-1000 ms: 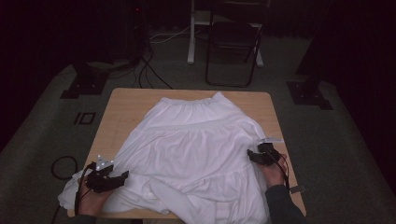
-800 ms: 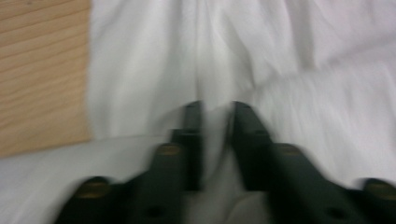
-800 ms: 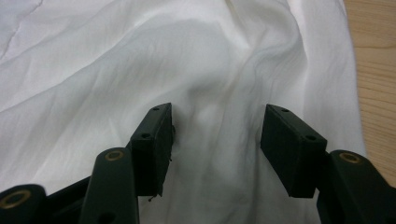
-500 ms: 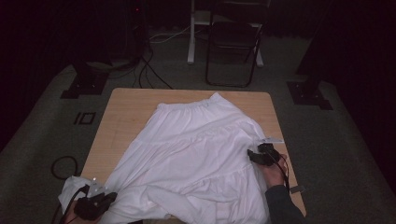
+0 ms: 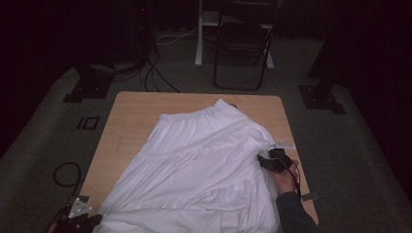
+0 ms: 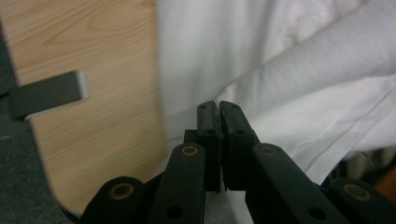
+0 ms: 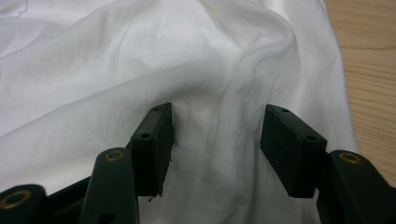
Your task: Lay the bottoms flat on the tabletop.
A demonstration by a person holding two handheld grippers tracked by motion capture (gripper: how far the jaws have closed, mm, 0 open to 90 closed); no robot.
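A white skirt (image 5: 204, 165) lies spread on the wooden table (image 5: 131, 116), waistband at the far side. My left gripper (image 5: 82, 223) is off the near left corner of the table, by the skirt's hem. In the left gripper view its jaws (image 6: 218, 109) have just closed, and a taut fold of the skirt (image 6: 303, 60) runs away from their tips. My right gripper (image 5: 265, 160) rests on the skirt's right edge. Its jaws (image 7: 215, 135) stand open, one on each side of a soft wrinkle of cloth (image 7: 140, 56).
A black folding chair (image 5: 243, 43) and a white post (image 5: 199, 34) stand beyond the table. Black stand bases (image 5: 90, 85) (image 5: 320, 97) flank its far corners. A cable loop (image 5: 63, 174) lies on the carpet at the left. A grey tab (image 6: 46, 98) juts from the table's edge.
My left gripper has moved from the skirt's left hem toward the near left corner and off the table. The hem's left corner has drawn in with it. The right gripper has stayed put.
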